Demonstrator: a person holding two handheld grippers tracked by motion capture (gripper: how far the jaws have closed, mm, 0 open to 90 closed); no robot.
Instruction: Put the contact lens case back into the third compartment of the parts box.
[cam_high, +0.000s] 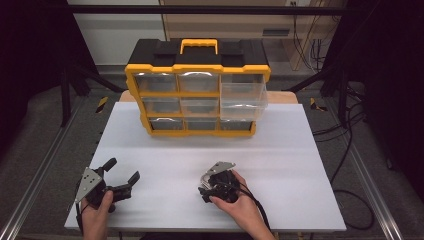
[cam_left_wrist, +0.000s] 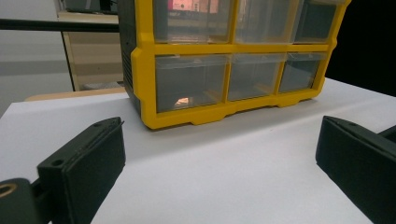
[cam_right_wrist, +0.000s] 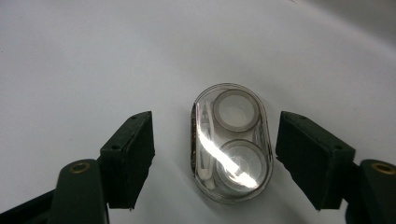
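A small clear oval case (cam_right_wrist: 232, 142) with two round wells lies flat on the white table (cam_right_wrist: 70, 60). My right gripper (cam_right_wrist: 218, 156) points down over it, one black jaw on each side. A gap shows between each pad and the case, so it stands open around it. In the high view the right gripper (cam_high: 207, 186) is held near the table's front middle. My left gripper (cam_high: 122, 170) rests at the front left, jaws wide open and empty. In its own view the left gripper (cam_left_wrist: 219, 168) faces the drawer organizer (cam_left_wrist: 224, 60).
A yellow-framed black drawer organizer (cam_high: 197, 95) with clear drawers and a yellow handle stands at the table's back middle. One large clear drawer (cam_high: 242, 100) on its right side is pulled out toward me. Cables lie on the floor to the right of the table.
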